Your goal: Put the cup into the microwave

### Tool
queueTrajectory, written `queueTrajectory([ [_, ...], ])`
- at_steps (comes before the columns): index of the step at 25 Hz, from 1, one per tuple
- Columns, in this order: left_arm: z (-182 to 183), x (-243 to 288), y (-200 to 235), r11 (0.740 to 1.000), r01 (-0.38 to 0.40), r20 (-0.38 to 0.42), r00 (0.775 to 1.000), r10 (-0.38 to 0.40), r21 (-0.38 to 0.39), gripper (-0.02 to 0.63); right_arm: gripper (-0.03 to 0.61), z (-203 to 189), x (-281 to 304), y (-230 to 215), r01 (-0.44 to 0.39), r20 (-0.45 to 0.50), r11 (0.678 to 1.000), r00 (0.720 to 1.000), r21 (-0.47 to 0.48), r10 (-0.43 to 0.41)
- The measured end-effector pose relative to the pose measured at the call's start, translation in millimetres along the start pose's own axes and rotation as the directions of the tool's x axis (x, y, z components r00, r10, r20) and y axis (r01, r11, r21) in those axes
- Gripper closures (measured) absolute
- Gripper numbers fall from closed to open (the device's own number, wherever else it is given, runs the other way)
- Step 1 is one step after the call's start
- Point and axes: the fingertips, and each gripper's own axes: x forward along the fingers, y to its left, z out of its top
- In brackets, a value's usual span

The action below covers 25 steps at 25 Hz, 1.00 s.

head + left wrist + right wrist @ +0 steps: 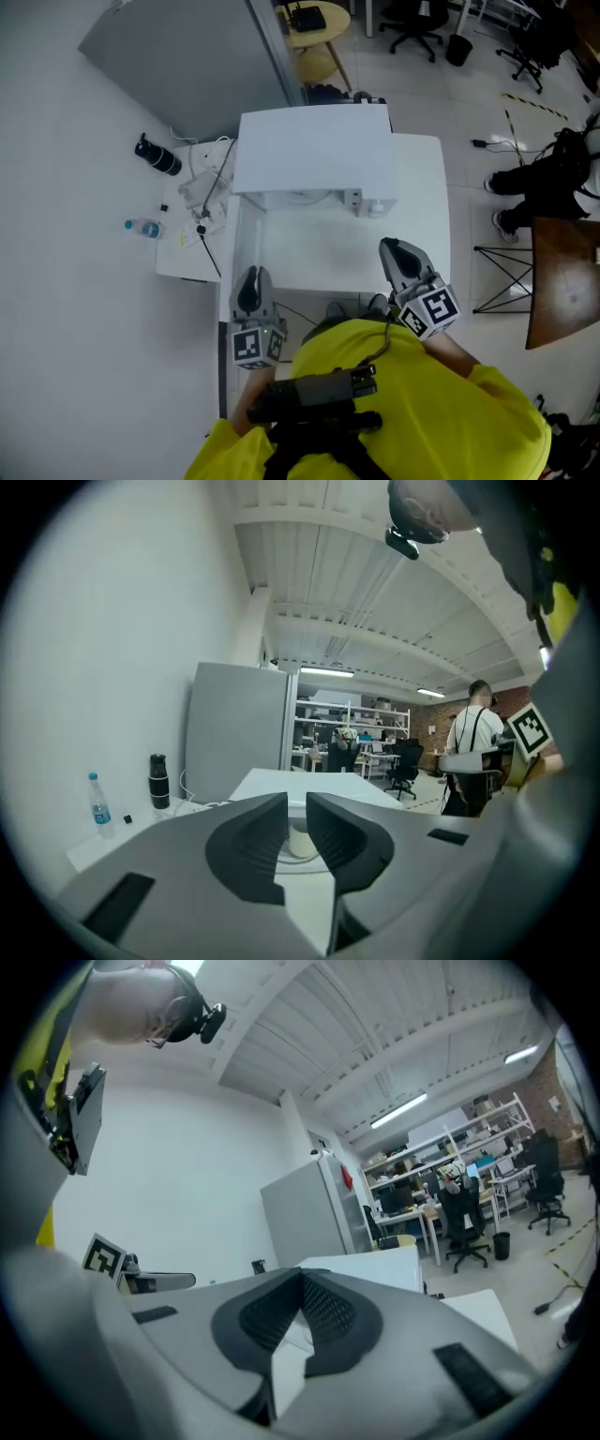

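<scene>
So as far as I can tell the cup [300, 839] is already in: in the left gripper view it's sitting upright on a round plate under the top of the microwave [314, 150], well away from both grippers. Left gripper [249, 279] has its jaws down to a thin slit with nothing in them, and the right gripper [394, 253] has its jaws closed tip to tip, also empty. Both hang at the near edge of the desk [309, 253], close to the person's body. What I'd worry about is the door, which I honestly can't make out. If the cup sits too near the front, swinging the door shut could clip it and tip it. Pushing with closed jaws could also slip, or shove the whole microwave back.
</scene>
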Motion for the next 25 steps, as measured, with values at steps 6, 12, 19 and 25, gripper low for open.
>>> queueTrajectory([
  [6,20,2,-31,0.996,0.087,0.036,0.996,-0.086,-0.031,0.558,0.575,23,-13,9,-0.012,0.048,0.999,0.999,-0.041,0.014],
  [12,15,4,-56,0.993,0.118,0.034,0.993,-0.117,-0.027,0.558,0.575,26,-24,9,-0.009,0.047,0.999,0.999,-0.048,0.011],
  [19,18,6,-75,0.985,0.175,0.056,0.983,-0.175,0.005,0.442,0.575,25,-35,7,0.001,0.056,0.999,0.998,-0.04,0.002],
  [25,28,19,-86,0.981,0.192,0.061,0.979,-0.194,0.026,0.484,0.575,27,-36,2,0.017,0.064,0.999,0.998,-0.046,-0.014],
])
